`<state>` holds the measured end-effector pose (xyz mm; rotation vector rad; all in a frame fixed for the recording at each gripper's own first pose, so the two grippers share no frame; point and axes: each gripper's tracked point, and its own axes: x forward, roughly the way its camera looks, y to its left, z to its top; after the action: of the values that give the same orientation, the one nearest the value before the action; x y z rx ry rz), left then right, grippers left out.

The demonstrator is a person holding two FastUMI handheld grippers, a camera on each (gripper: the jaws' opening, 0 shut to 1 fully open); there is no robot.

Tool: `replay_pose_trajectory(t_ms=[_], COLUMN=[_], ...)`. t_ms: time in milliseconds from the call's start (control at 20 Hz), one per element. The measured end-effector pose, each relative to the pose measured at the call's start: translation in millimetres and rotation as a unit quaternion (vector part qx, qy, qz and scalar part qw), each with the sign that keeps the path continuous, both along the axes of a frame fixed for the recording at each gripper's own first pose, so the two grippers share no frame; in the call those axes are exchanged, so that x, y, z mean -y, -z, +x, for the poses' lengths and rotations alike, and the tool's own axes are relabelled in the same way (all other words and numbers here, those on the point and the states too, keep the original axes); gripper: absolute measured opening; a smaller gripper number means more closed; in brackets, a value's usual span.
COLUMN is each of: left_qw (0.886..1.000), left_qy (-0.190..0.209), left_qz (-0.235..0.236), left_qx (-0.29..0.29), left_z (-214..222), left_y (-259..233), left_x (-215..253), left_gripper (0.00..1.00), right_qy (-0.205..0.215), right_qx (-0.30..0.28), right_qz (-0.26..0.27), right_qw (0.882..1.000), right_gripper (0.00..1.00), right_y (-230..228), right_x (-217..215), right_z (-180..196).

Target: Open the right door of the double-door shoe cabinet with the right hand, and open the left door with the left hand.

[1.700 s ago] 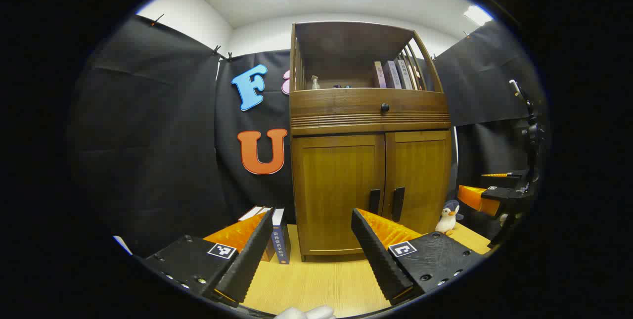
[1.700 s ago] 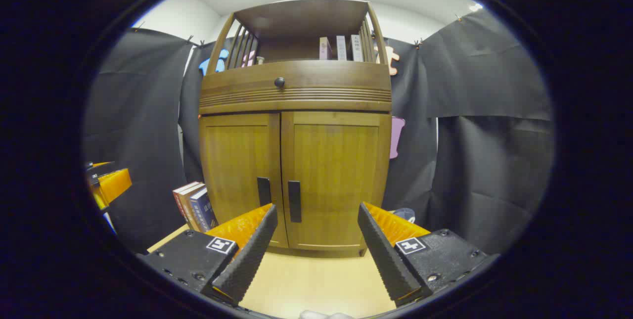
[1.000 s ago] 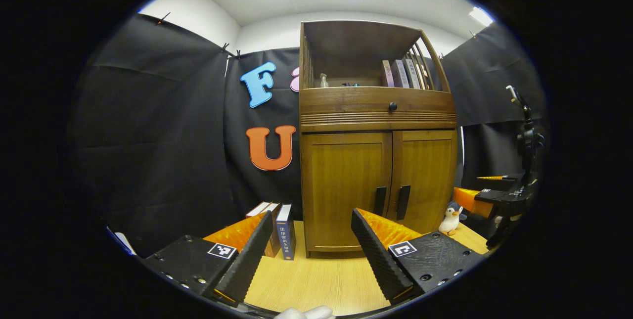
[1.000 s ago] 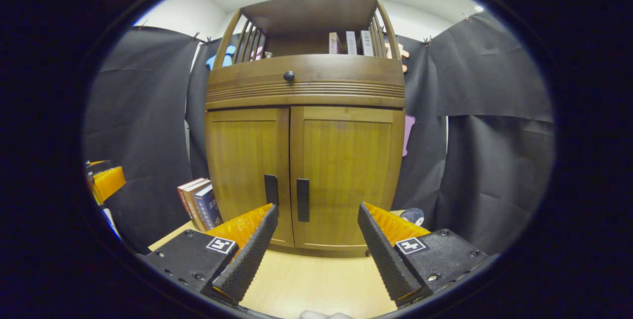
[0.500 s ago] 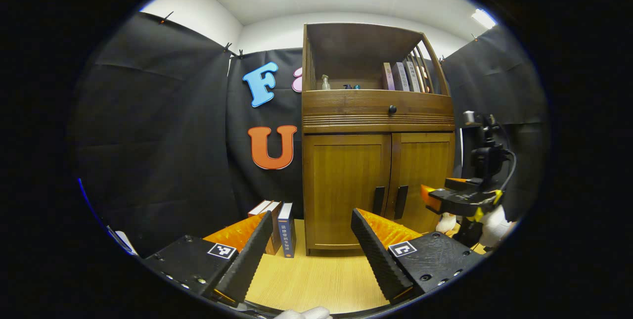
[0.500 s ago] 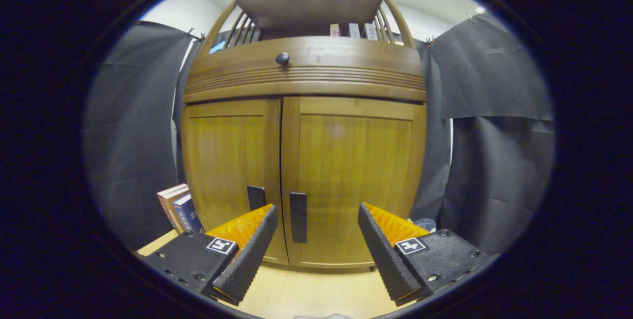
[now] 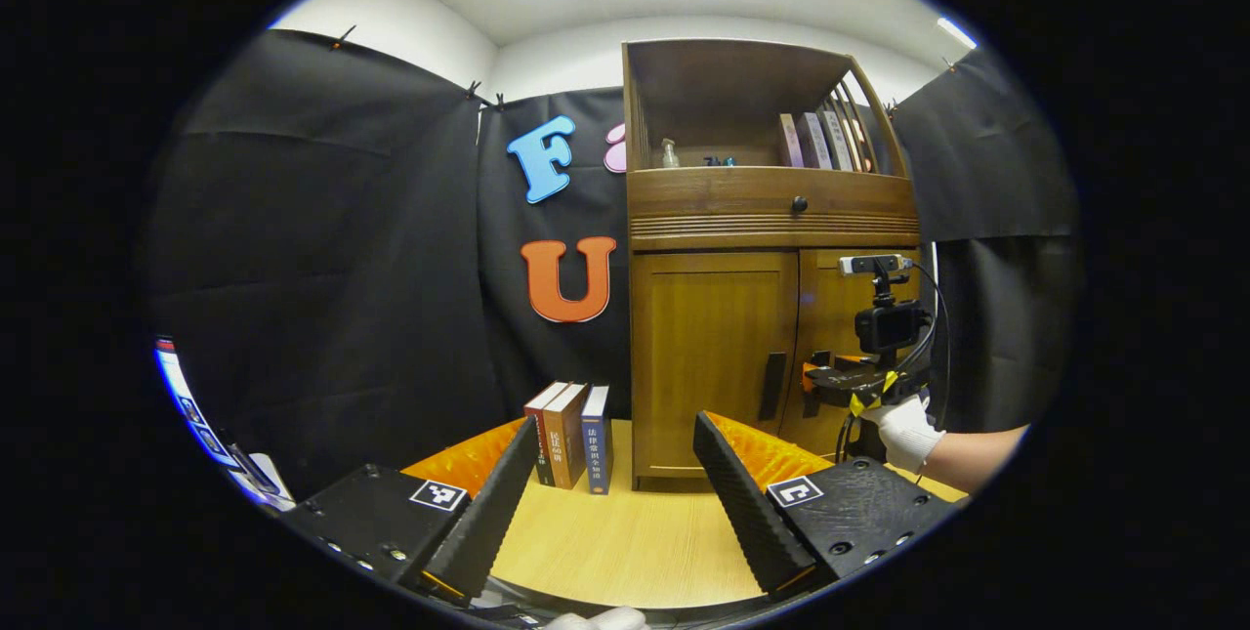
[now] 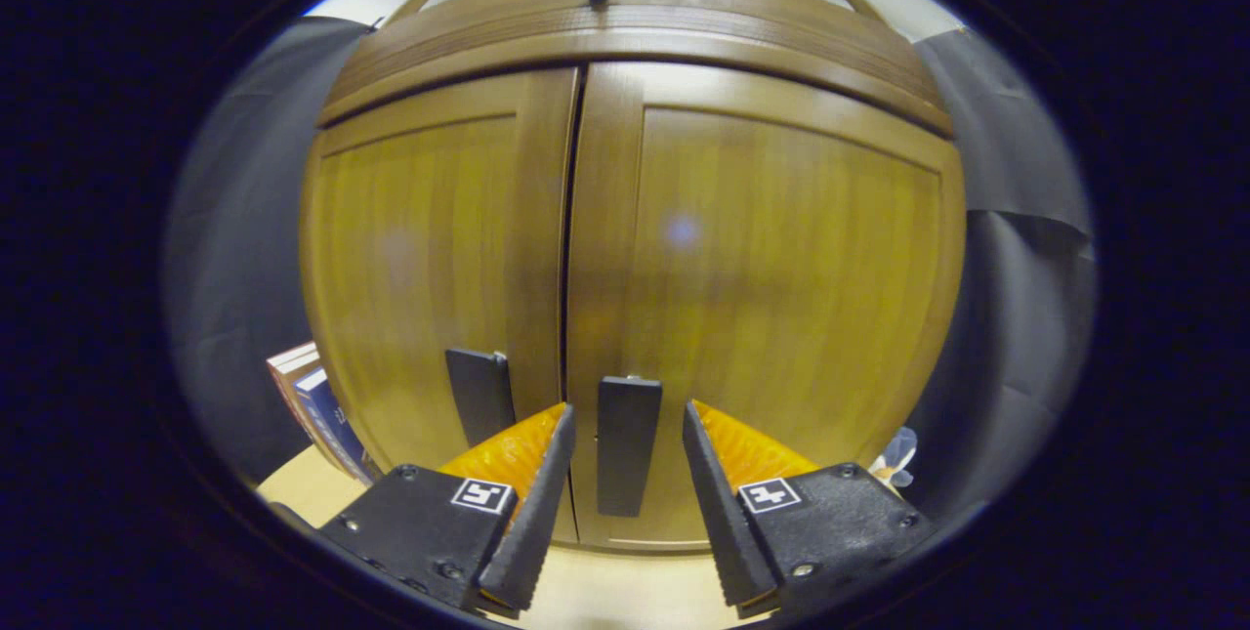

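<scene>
The wooden shoe cabinet (image 7: 771, 337) stands on the table with both doors shut. In the right gripper view the right door (image 8: 781, 298) looms close. Its black handle (image 8: 626, 444) stands between the two fingers of my right gripper (image 8: 627, 410), which is open, with a narrow gap on each side. The left door's handle (image 8: 479, 396) is just left of it. The left gripper view has the right gripper (image 7: 830, 381) at the handles, held by a white-gloved hand (image 7: 903, 430). My left gripper (image 7: 615, 435) hangs open over the table, well short of the left door (image 7: 713, 357).
Three books (image 7: 571, 435) stand upright on the light wooden table (image 7: 625, 542), just left of the cabinet. Above the doors is a drawer with a round knob (image 7: 799, 204). The open shelf on top holds books (image 7: 815, 140) and a small bottle (image 7: 669, 153).
My right gripper has moved in close to the cabinet, and its fingers have narrowed around the right door handle. The left gripper has drifted back and left. Both doors stay shut.
</scene>
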<state>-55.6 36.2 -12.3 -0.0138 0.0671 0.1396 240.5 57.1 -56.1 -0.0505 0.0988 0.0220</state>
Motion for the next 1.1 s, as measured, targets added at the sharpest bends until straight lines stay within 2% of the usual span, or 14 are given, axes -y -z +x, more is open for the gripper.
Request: replay_pose_trajectory(t_ms=[50,250,300,550,600,650,1000,1050,1100], left_qw=[1.0,1.0,1.0,1.0,1.0,1.0,1.0,1.0,1.0], left_qy=[-0.003,-0.016,-0.018,-0.016,-0.015,-0.013,0.013,0.019,0.025], left_qz=[0.002,0.009,0.008,0.001,0.001,0.001,0.008,0.008,0.008], left_qx=[-0.002,-0.007,-0.007,-0.006,-0.006,-0.006,-0.002,-0.003,-0.003], left_z=[-1.9,-10.6,-11.7,-15.4,-16.0,-17.2,-17.1,-15.4,-14.8], left_y=[0.6,2.5,2.4,3.9,4.5,4.5,11.0,12.0,13.0], left_x=[-1.5,-7.3,-8.0,-7.3,-6.1,-4.9,4.7,7.4,10.5], left_gripper=[0.96,0.96,0.96,0.96,1.0,0.96,0.96,1.0,0.96], right_qy=[0.002,0.015,0.014,-0.008,-0.015,-0.021,-0.061,-0.064,-0.065], right_qx=[-0.001,0.0,0.0,-0.01,-0.013,-0.016,-0.026,-0.028,-0.03], right_qz=[0.0,0.003,0.004,-0.008,-0.009,-0.01,-0.01,-0.008,-0.005], right_qw=[1.0,1.0,1.0,1.0,1.0,1.0,0.998,0.998,0.997], right_gripper=[0.69,0.39,0.37,0.31,0.3,0.29,0.26,0.26,0.25], right_y=[1.8,6.3,6.5,6.6,9.9,9.9,16.2,16.8,19.0], right_x=[-0.5,4.1,3.5,5.6,5.0,5.7,17.7,21.4,25.5], right_z=[6.2,14.8,15.4,7.8,6.6,0.9,-57.8,-67.9,-76.2])
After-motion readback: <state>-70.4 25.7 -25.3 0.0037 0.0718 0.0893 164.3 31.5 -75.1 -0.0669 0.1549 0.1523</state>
